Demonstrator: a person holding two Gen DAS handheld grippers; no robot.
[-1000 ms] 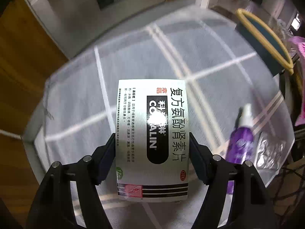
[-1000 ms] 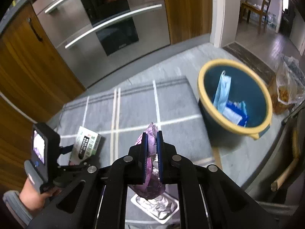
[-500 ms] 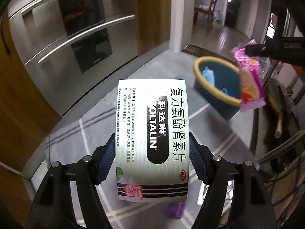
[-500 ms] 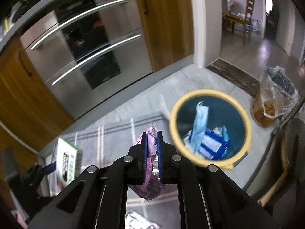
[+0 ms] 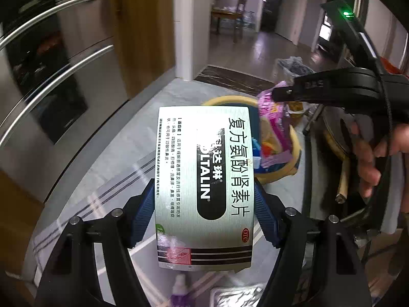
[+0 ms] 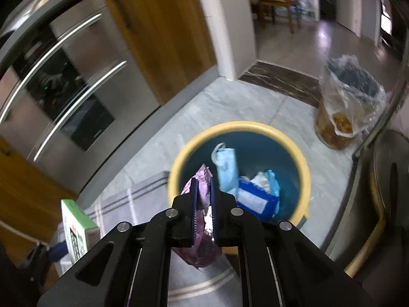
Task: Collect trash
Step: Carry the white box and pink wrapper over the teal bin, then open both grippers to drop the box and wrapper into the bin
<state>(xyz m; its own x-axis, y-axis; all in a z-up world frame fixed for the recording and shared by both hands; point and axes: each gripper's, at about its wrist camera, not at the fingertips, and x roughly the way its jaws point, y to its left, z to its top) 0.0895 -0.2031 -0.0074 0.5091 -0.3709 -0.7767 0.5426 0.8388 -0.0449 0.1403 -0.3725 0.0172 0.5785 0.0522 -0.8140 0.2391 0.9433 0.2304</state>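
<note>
Both grippers carried cardboard box (image 5: 204,186) and crinkly wrapper (image 6: 203,192) binward.

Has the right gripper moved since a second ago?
Yes. The right gripper, shut on the purple wrapper, has swung from above the grey mat toward the yellow-rimmed bin.

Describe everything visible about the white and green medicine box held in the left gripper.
The white and green medicine box is a flat rectangular carton, seemingly glossy cardboard. Its broad white face carries black Chinese print, a black rounded label ending in "LTALIN", a small red oval mark and black stripes with a red patch near the lower end. The right wrist view shows a green side panel. It looks intact and closed. The left gripper clamps its long edges between blue ribbed pads, carrying it in the air; nothing else touches it.
</note>
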